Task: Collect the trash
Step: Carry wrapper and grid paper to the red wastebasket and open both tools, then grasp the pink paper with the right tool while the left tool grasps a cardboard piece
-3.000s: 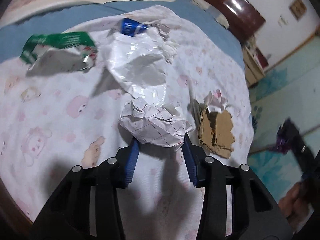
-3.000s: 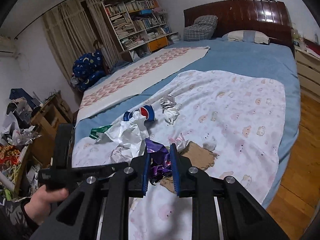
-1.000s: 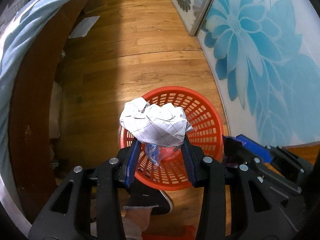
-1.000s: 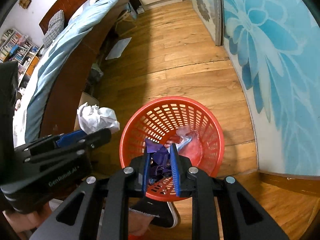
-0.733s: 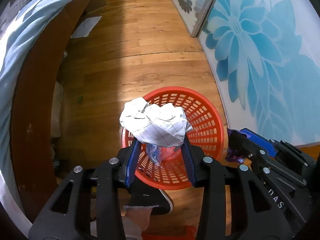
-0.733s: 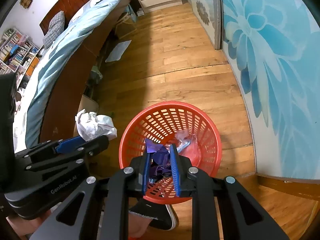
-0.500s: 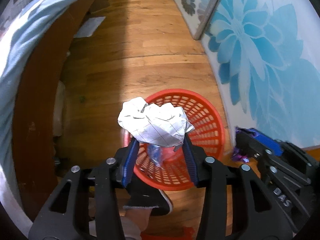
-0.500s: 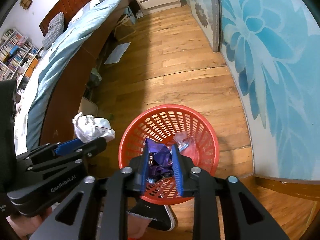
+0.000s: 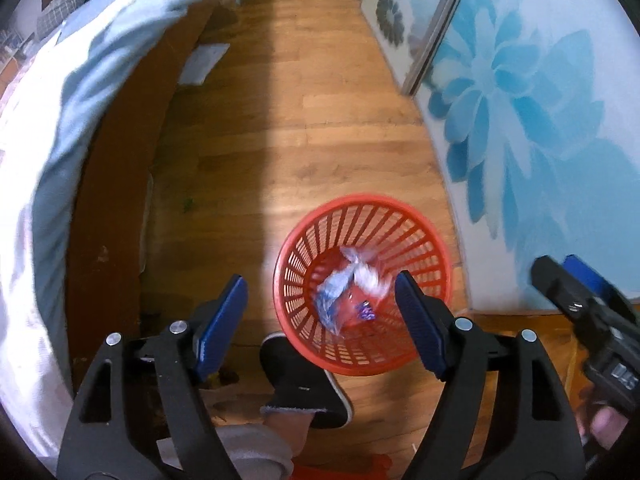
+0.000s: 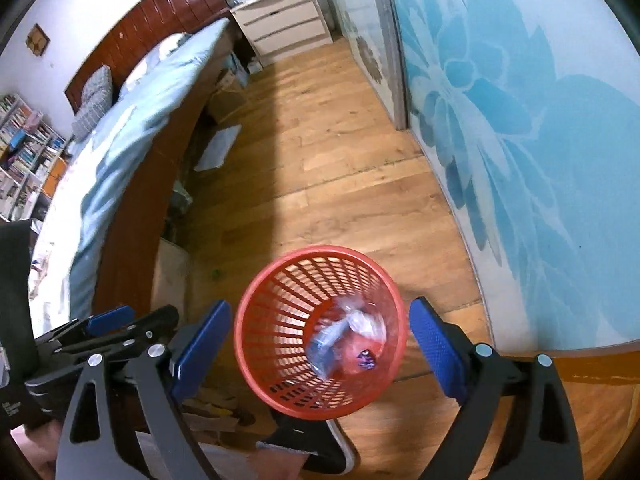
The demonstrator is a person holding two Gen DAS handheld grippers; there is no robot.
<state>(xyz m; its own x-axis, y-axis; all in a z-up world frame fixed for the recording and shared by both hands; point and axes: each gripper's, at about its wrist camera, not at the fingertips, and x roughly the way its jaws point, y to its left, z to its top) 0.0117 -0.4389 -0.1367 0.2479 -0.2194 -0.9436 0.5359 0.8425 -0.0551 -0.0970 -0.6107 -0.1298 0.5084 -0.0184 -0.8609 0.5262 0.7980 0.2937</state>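
A red mesh waste basket (image 9: 404, 208) stands on the wooden floor; it also shows in the right wrist view (image 10: 280, 276). Crumpled white paper (image 9: 370, 276), a clear blue wrapper (image 9: 332, 300) and a small purple wrapper (image 9: 366, 312) lie inside it. My left gripper (image 9: 320, 312) is wide open and empty above the basket's left side. My right gripper (image 10: 320, 340) is wide open and empty right above the basket. The right gripper's body shows at the right edge of the left wrist view (image 9: 580, 308).
The bed (image 10: 132, 128) with a blue sheet and brown wooden side runs along the left. A blue flower-patterned wall (image 10: 520, 140) is on the right. A white drawer unit (image 10: 280, 24) stands at the far end. A dark shoe (image 9: 304, 384) is beside the basket.
Both grippers opened wide and dropped their loads: the crumpled paper and the purple wrapper now lie in the basket. Both grippers rose and tilted further up.
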